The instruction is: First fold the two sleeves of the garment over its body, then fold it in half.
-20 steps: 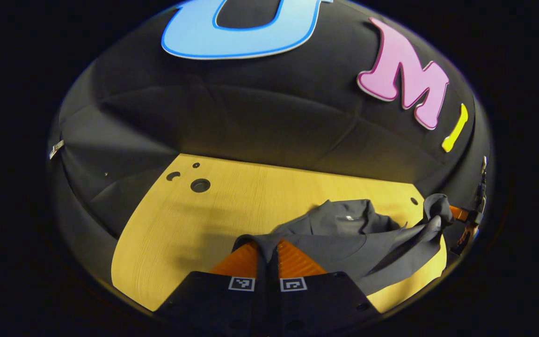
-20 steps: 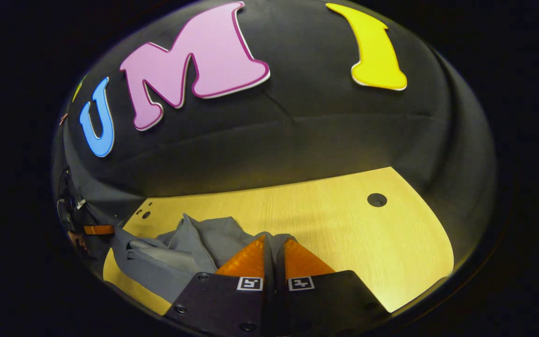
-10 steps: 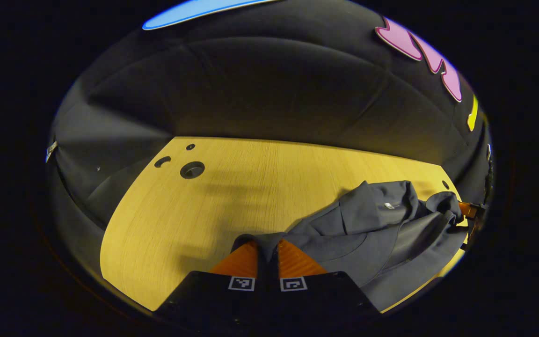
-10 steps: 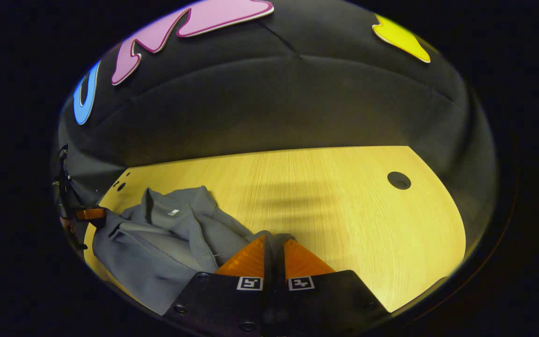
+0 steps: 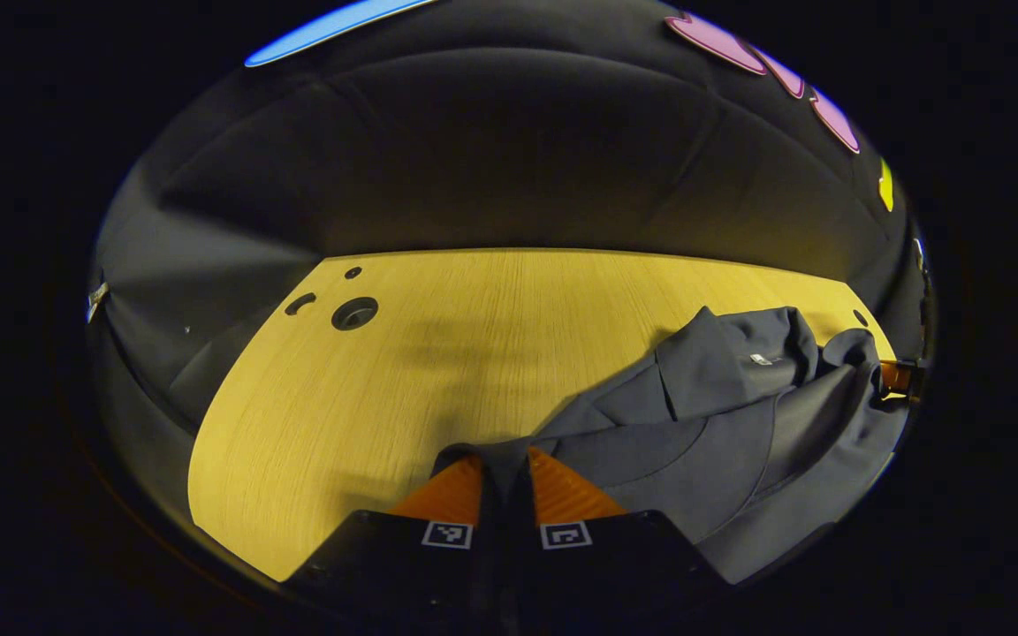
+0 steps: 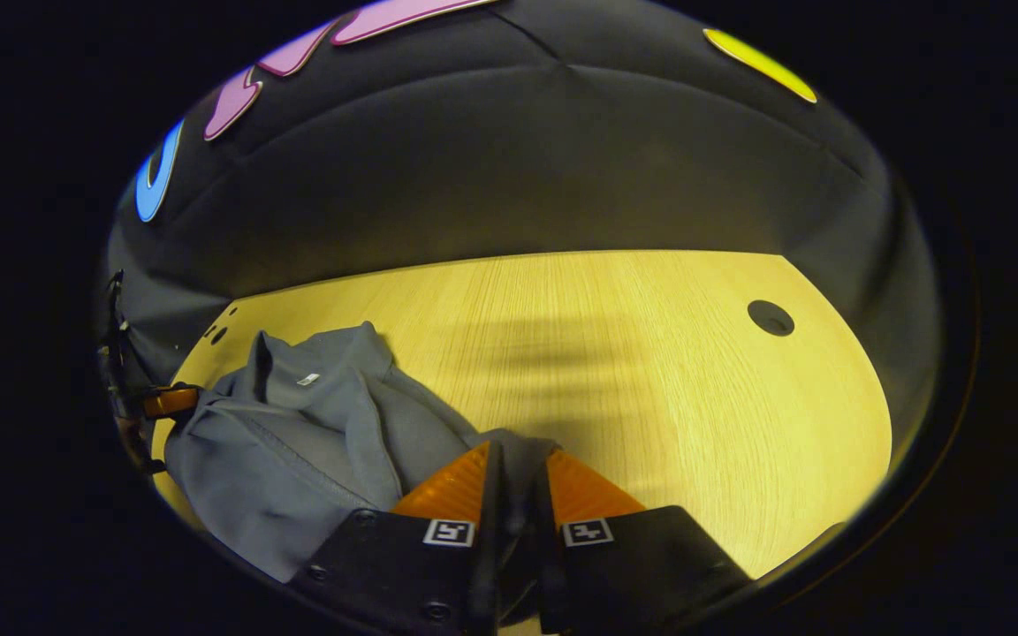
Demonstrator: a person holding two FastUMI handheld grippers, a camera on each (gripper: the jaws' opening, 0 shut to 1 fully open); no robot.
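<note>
Fabric is pinched at both ends here: the left gripper (image 5: pixel 502 459) is clamped on an edge of the grey garment (image 5: pixel 721 433), and the right gripper (image 6: pixel 513 459) is clamped on another edge of it, cloth bunched between each pair of fingers.

From the left gripper the garment is spread away toward 2 o'clock, its long axis running from the pinched edge out to the far right, where the other gripper's fingers are glimpsed at 3 o'clock, touching the cloth. From the right gripper the mirror case is seen: the cloth is laid out toward 10 o'clock, and the opposite gripper is caught at 9 o'clock beside the heap. The garment is thus stretched between the two, each equally near its own edge.

The cloth is resting crumpled on the wooden table (image 5: pixel 438 353), not flat. A small white tag (image 6: pixel 307 379) near the collar is shown plainly in the right gripper view, along with a seam curving down the front; in the left gripper view the layered folds and a raised ridge of cloth are better read. Sleeves cannot be told apart in either view, so spreading is judged to be needed before any fold.
</note>
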